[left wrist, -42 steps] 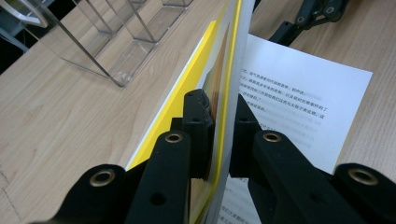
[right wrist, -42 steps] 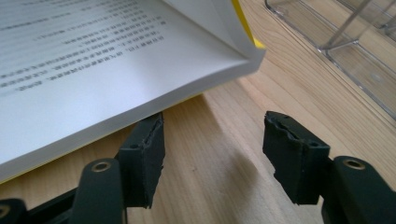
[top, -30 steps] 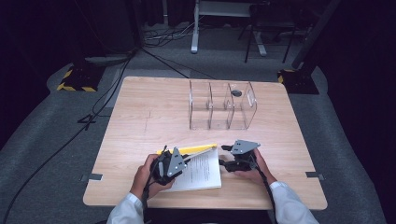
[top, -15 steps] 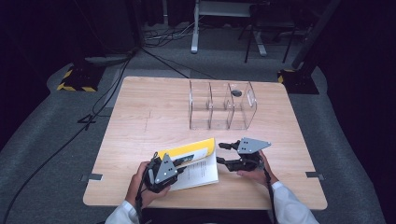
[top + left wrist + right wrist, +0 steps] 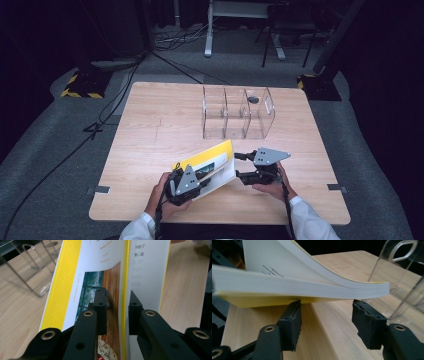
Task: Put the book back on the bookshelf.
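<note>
A yellow-covered paperback book (image 5: 212,161) stands tilted up off the table near the front edge, its cover fanned away from the white page block. My left gripper (image 5: 201,176) is shut on the book at its lower left; in the left gripper view its jaws (image 5: 117,298) pinch the yellow-edged cover (image 5: 72,270), having eased slightly apart. My right gripper (image 5: 241,166) is held just right of the book, open. In the right gripper view its jaws (image 5: 327,307) sit under the book's overhanging pages (image 5: 299,286), with nothing between them.
A clear plastic divided organizer (image 5: 239,112) stands at the back of the wooden table (image 5: 160,125), with a small dark object (image 5: 253,99) in its right compartment. Cables and stands lie on the dark floor beyond.
The book has gone from lying nearly flat to tilted up with its yellow cover raised. The right gripper has lifted and drawn slightly to the right of the book.
</note>
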Tool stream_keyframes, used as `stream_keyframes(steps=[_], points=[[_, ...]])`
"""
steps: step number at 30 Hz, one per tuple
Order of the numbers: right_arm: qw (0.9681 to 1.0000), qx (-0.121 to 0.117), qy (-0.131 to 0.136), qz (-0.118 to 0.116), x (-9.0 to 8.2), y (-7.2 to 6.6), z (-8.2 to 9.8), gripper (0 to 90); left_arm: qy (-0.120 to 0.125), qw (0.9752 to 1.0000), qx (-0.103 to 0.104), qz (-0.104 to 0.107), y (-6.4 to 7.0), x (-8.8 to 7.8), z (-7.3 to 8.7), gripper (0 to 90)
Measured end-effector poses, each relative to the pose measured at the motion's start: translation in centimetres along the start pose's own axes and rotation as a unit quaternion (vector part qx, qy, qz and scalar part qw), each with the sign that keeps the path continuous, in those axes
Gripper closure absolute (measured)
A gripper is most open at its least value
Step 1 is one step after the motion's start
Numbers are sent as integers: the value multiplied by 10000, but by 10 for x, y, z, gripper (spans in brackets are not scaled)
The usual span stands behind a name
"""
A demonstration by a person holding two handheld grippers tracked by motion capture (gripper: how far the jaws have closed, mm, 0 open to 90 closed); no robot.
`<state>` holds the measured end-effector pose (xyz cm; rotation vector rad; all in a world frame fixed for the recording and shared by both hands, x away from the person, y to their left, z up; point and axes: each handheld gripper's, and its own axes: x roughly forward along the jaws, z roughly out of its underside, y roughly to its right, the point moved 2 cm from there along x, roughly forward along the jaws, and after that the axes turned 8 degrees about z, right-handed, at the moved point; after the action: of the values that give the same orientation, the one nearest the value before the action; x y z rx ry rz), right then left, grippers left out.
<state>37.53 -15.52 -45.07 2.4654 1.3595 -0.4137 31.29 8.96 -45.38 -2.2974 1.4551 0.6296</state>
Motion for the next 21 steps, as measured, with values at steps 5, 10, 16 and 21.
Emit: stream_keyframes(steps=[5, 10, 16, 21], points=[[9989, -182, 92, 419, -16, 7, -2, 419, 260, 9994, -41, 224, -4, 17, -14, 755], [9980, -51, 299, 554, -28, 19, -2, 422, 482, 9980, -132, 392, -7, 29, -25, 758], [9987, 73, 252, 428, -26, 24, 11, 399, 533, 9974, -182, 457, -3, 26, -17, 763], [9995, 207, -6, 242, -14, 25, 22, 364, 394, 9977, -130, 527, 3, 16, -6, 768]])
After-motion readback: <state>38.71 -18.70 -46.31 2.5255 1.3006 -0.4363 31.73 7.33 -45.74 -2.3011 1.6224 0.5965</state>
